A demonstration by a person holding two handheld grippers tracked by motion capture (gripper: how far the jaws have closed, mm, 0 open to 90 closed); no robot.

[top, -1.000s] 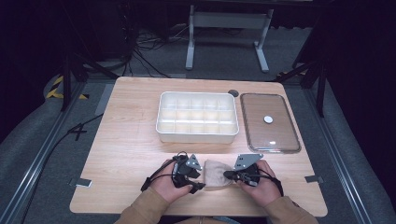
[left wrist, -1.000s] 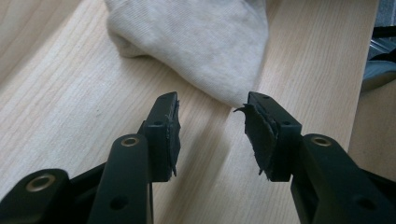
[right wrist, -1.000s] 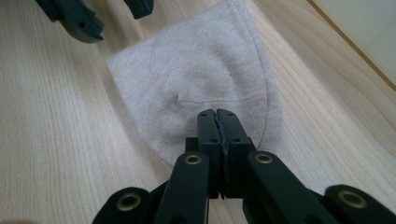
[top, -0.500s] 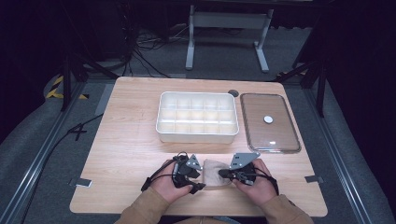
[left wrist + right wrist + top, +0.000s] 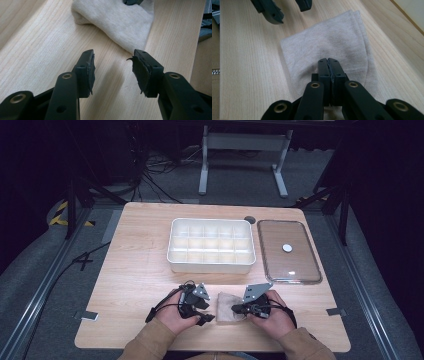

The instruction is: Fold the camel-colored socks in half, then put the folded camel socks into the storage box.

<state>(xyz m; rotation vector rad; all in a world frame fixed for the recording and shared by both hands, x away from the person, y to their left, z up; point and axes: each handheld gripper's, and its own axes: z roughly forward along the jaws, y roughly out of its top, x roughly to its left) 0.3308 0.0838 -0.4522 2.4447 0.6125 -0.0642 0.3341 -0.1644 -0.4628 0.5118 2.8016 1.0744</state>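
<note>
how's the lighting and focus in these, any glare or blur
High view: table evenly lit, surroundings dark, a pale sheen on the clear lid, picture rather soft. Left gripper view: cloth and wood grain sharp, nearest claw parts blurred. Right gripper view: cloth weave crisp, bright flat light, soft shadow under the right claw.

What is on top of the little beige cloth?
The right gripper, jaws shut, presses down on the folded beige cloth. Under the cloth lies the wooden table. Whether the jaws pinch any fabric is hidden, and so is anything tucked inside the folds.
</note>
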